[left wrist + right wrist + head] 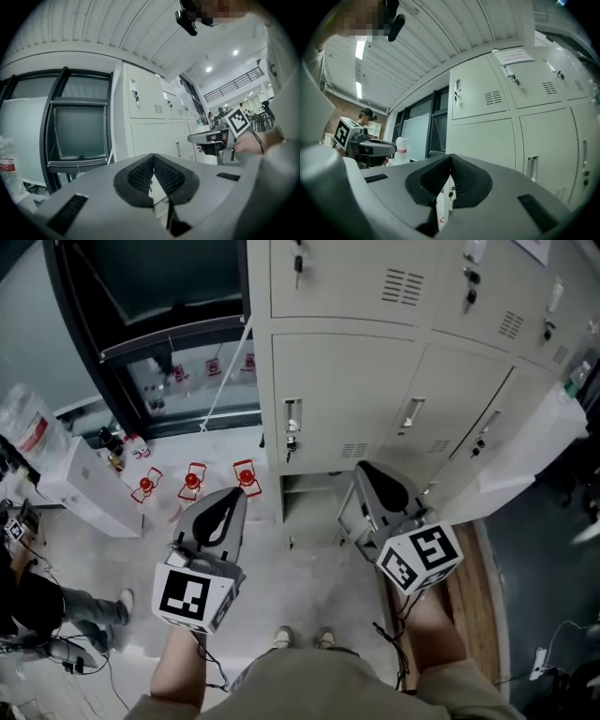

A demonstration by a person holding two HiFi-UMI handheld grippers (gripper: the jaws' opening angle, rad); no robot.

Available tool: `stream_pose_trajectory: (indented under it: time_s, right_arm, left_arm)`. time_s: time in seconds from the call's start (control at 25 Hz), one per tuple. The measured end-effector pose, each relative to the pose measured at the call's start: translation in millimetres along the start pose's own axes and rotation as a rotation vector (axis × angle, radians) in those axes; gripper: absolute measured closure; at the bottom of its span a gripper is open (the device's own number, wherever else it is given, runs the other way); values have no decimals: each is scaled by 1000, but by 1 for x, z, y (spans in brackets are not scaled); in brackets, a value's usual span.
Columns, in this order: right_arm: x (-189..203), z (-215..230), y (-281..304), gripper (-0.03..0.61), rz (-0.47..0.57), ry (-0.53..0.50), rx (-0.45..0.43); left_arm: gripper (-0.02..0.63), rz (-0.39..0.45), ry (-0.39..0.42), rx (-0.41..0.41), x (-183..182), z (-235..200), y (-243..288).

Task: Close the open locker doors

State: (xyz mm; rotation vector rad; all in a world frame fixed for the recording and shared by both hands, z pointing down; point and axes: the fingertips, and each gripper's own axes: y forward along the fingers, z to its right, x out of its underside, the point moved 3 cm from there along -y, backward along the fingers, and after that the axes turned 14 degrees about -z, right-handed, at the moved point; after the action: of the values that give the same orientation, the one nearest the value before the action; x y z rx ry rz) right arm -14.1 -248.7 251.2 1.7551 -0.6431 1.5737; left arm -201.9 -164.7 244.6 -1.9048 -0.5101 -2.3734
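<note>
A bank of pale grey lockers (pixel 375 352) fills the top of the head view. In its bottom row one compartment (pixel 309 495) stands open, its small door (pixel 349 519) swung out toward me. Farther right a larger door (pixel 525 460) hangs wide open. My left gripper (pixel 236 495) is shut and empty, pointing at the floor left of the open compartment. My right gripper (pixel 367 470) is shut and empty, just in front of the small open door. The left gripper view shows shut pads (pixel 140 176) and closed locker fronts (pixel 150 117). In the right gripper view the pads (pixel 464 176) meet before closed doors (pixel 487 122).
Three red-capped bottles (pixel 192 479) stand on the floor left of the lockers, beside a white box (pixel 84 486). A dark window frame (pixel 159 334) is at the back left. A person's legs (pixel 66 610) are at the far left. A wooden strip (pixel 478 587) runs along the right.
</note>
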Motion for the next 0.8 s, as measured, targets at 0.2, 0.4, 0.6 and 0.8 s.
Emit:
stream_pose_trajectory:
  time_s: [0.2,0.4,0.6,0.8]
  right_arm:
    - [-2,-11,-51,571,31,22,14]
    - [15,-23,-84,572,-5,14,25]
    - [36,-28,-97,571,-48,44,18]
    - [38,-28,-102,571,-42,61,15]
  left_arm:
    - [606,3,12,31,-4,22,-12]
    - [606,-31,-4,79,12,50,-19]
    - [607,-39,-25,114,22,66,-24]
    - [607,-29,-75,108,23,67,-25]
